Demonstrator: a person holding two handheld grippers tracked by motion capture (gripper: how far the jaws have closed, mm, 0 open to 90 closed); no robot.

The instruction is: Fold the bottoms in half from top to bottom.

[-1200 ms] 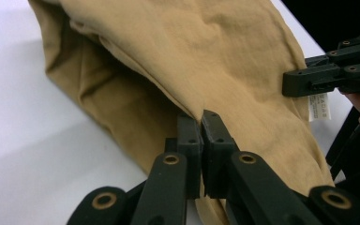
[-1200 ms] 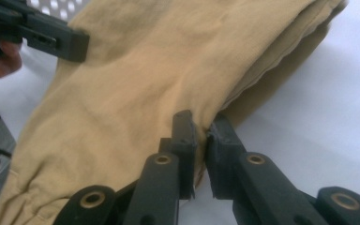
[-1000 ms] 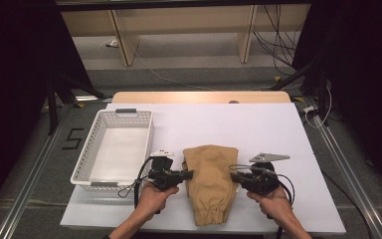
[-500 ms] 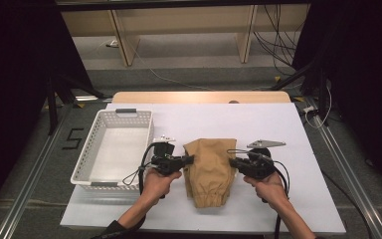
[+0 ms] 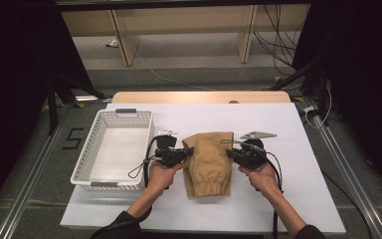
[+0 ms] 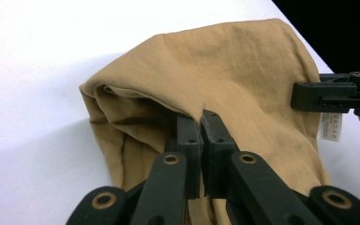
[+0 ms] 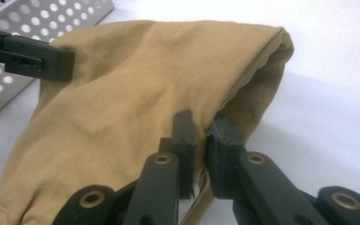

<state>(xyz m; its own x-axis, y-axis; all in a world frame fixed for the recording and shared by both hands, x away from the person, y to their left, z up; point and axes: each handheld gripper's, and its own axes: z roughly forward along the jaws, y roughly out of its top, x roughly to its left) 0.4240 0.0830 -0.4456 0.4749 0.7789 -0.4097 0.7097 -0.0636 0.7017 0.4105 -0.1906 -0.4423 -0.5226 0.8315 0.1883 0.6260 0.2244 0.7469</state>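
Near the front middle of the white table top (image 5: 288, 149), just right of the basket: one folded tan cotton garment (image 5: 208, 162), lying flat, longer than wide, with a gathered elastic hem at the end nearest the person and a rounded fold at the far end. Soft creases across the upper layer; several layers of cloth visible at the open side edge in the left gripper view (image 6: 136, 112); small white care label (image 6: 330, 126) sticking out at the garment's edge there. Pinched on both long sides: left black two-jaw gripper (image 5: 188, 153) with jaws squeezed together on the cloth at the garment's left edge, seen closely in its own view (image 6: 200, 140); right black two-jaw gripper (image 5: 230, 154) clamped likewise on the right edge, a thin fold of fabric caught between its jaws (image 7: 199, 136). Held by one hand each, left hand (image 5: 160, 174) and right hand (image 5: 262, 177), forearms entering from the near side. Left of the garment, close to it but not clearly touching, one white perforated plastic basket (image 5: 87, 162), rectangular, with a grey handle at each short end, nothing inside. Count: one garment, one basket, two grippers, two hands
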